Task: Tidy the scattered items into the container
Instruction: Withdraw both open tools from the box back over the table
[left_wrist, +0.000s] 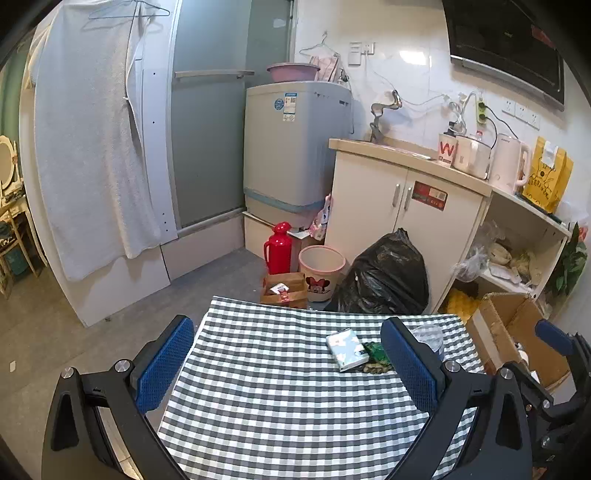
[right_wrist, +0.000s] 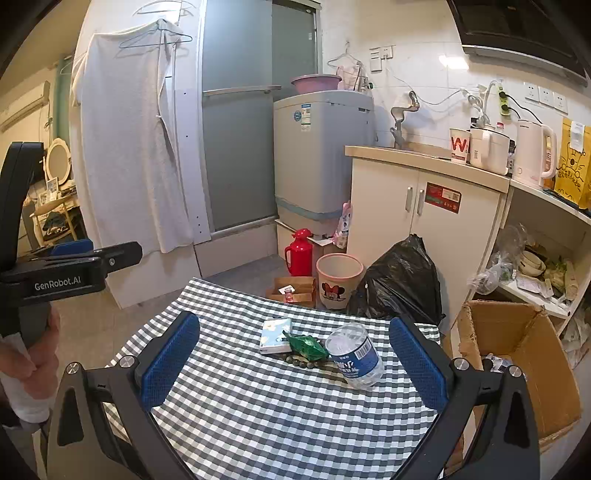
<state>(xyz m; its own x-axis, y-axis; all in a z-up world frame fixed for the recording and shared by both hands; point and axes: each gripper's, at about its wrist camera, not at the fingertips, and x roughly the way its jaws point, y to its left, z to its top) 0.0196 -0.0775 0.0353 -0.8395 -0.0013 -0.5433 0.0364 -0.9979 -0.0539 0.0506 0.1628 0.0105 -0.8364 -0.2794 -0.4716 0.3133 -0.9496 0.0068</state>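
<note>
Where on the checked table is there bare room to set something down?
The near half of the table, between both open grippers, is bare, as is its left side. The far right is crowded: tissue pack, green wrapper, beads and bottle cluster together.

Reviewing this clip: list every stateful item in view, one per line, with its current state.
left gripper: open, empty
right gripper: open, empty
water bottle: lying on the tablecloth
tissue pack: flat on the table
green wrapper: crumpled, beside the tissue pack
bead bracelet: loose on the table
cardboard box: open, flaps up
black bag: tied shut
</note>
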